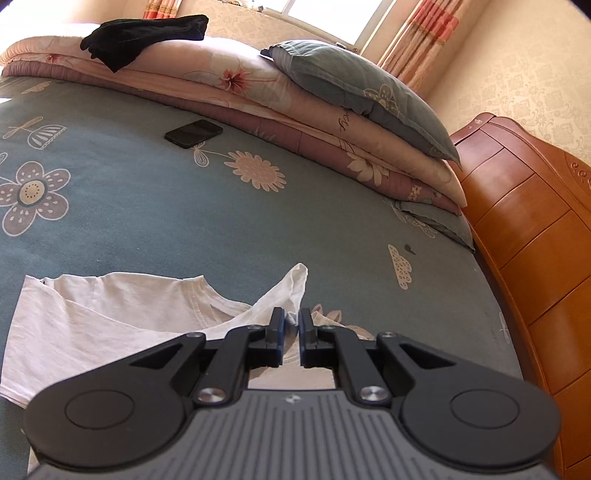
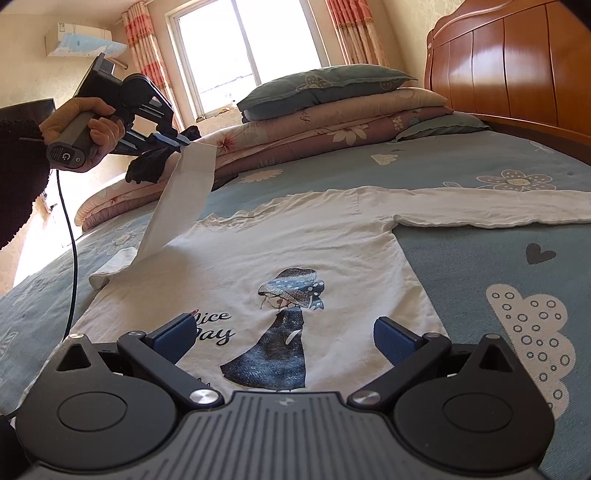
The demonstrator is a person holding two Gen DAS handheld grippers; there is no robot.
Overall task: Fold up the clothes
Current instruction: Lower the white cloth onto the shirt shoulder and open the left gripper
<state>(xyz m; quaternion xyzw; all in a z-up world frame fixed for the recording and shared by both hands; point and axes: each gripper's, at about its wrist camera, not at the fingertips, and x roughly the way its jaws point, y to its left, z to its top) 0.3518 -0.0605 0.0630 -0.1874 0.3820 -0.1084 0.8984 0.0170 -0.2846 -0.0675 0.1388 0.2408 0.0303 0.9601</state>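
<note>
A white long-sleeved shirt (image 2: pixel 295 254) with a printed girl in a blue dress lies front up on the blue flowered bedsheet (image 2: pixel 480 266). My left gripper (image 2: pixel 184 140), in a person's hand (image 2: pixel 79 118), is shut on the cuff of the shirt's left sleeve (image 2: pixel 184 192) and holds it lifted above the bed. In the left wrist view the white sleeve cloth (image 1: pixel 291 291) is pinched between the jaws of the left gripper (image 1: pixel 291 321), with the shirt (image 1: pixel 92 317) below. My right gripper (image 2: pixel 284 339) hovers open over the shirt's lower front, nothing between its fingers. The other sleeve (image 2: pixel 498 210) lies stretched out flat to the right.
Folded quilts (image 1: pixel 258 99) and grey-blue pillows (image 1: pixel 354 85) are stacked at the bed's far side, with a black garment (image 1: pixel 140 33) on top. A black phone (image 1: pixel 194 133) lies on the sheet. A wooden headboard (image 2: pixel 517 62) stands at the right. A cable (image 2: pixel 72 251) hangs from the left gripper.
</note>
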